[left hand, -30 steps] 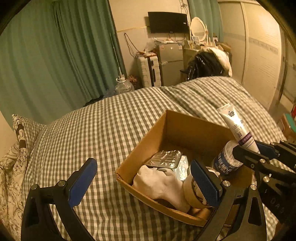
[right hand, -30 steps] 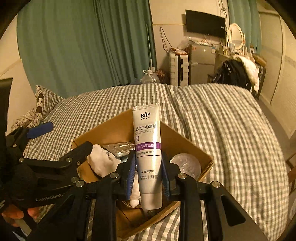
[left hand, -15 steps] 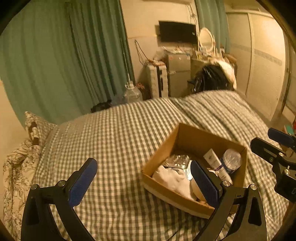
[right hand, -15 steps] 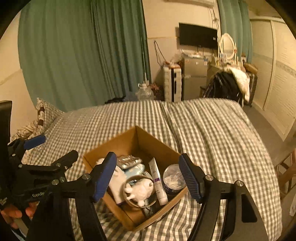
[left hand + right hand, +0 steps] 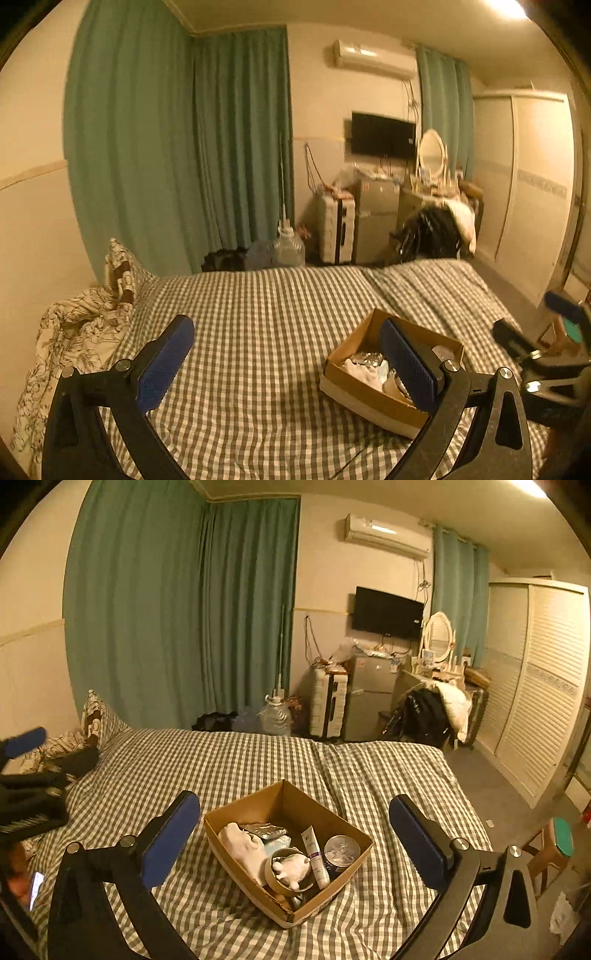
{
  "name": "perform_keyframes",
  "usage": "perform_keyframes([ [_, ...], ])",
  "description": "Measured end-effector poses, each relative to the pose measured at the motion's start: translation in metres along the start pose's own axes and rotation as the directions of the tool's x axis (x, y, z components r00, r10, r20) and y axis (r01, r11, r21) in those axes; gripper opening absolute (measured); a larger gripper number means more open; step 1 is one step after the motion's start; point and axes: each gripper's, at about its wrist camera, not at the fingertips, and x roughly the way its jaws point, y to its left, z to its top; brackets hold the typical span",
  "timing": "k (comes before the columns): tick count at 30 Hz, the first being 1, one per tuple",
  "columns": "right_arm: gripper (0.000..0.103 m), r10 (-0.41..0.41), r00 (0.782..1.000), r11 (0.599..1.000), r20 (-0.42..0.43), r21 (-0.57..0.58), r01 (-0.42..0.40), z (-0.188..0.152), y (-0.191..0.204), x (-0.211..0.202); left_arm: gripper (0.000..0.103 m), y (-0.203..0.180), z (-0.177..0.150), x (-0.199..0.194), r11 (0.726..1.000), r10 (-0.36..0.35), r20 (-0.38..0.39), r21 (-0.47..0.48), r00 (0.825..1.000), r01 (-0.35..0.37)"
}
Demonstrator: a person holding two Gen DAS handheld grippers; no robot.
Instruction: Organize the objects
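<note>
A brown cardboard box [image 5: 334, 821] sits on the checked bed; it also shows in the left wrist view [image 5: 369, 400]. In it lie a white tube [image 5: 316, 854], a round tin [image 5: 341, 850], a white cloth [image 5: 240, 845], a foil blister pack [image 5: 264, 829] and a tape roll with a white figure in it [image 5: 290, 869]. My right gripper [image 5: 291, 843] is open and empty, raised above and behind the box. My left gripper [image 5: 286, 363] is open and empty, raised to the box's left.
The checked bed cover [image 5: 258, 760] spreads around the box. A floral pillow [image 5: 79, 325] lies at the left. Green curtains [image 5: 184, 609], a suitcase [image 5: 328, 705], a small fridge [image 5: 369, 698], a dresser with mirror [image 5: 439, 638] and a white wardrobe [image 5: 535, 686] stand beyond the bed.
My right gripper let go of the white tube, which now lies in the box. Both grippers have pulled back and up from the box.
</note>
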Motion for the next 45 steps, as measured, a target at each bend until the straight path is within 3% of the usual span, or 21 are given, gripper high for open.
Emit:
perform_keyframes([
  [7,0.103,0.011,0.999,0.997,0.031,-0.080,-0.009,-0.033,0.022,0.014,0.103,0.010,-0.037,-0.005,0.998,0.059,0.012,0.014,0.998,-0.060],
  [17,0.103,0.077,0.997,0.995,-0.019,0.068,-0.075,-0.076,0.003,0.067,0.103,0.014,-0.104,0.032,0.989,0.150,-0.077,-0.002,0.986,-0.151],
  [45,0.103,0.061,0.998,0.998,-0.025,0.037,-0.060,-0.079,0.007,0.061,0.103,0.021,-0.106,0.023,0.987,0.143,-0.078,-0.061,0.987,-0.148],
])
